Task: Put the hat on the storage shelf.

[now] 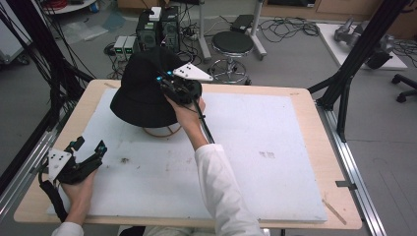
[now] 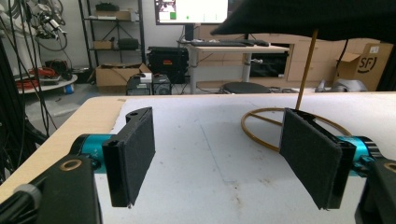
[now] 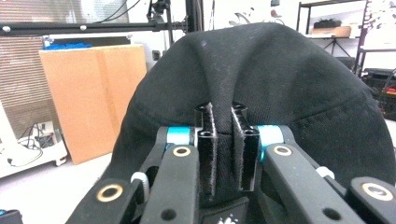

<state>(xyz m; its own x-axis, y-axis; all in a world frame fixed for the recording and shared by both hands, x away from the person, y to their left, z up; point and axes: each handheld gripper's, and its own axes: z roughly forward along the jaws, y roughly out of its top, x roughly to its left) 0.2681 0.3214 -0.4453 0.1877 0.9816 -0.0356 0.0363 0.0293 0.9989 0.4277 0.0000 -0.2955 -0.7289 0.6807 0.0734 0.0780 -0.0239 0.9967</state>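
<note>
Right gripper (image 3: 223,154) jaws nearly shut, pinching a fold of the black hat (image 3: 261,93); fabric puckers upward from between the pads. Hat sits crown-up on a thin wooden stand (image 1: 162,131), brim facing down toward the white mat (image 1: 275,162), just ahead of those jaws. Left gripper (image 2: 224,163) jaws wide apart, nothing between them, resting on the mat well apart from the hat. The left gripper view shows the stand's ring base and upright stick under the brim (hidden under the hat from the right gripper view). Legible writing: "SF" on a cardboard box (image 2: 369,65) far behind the left jaws.
</note>
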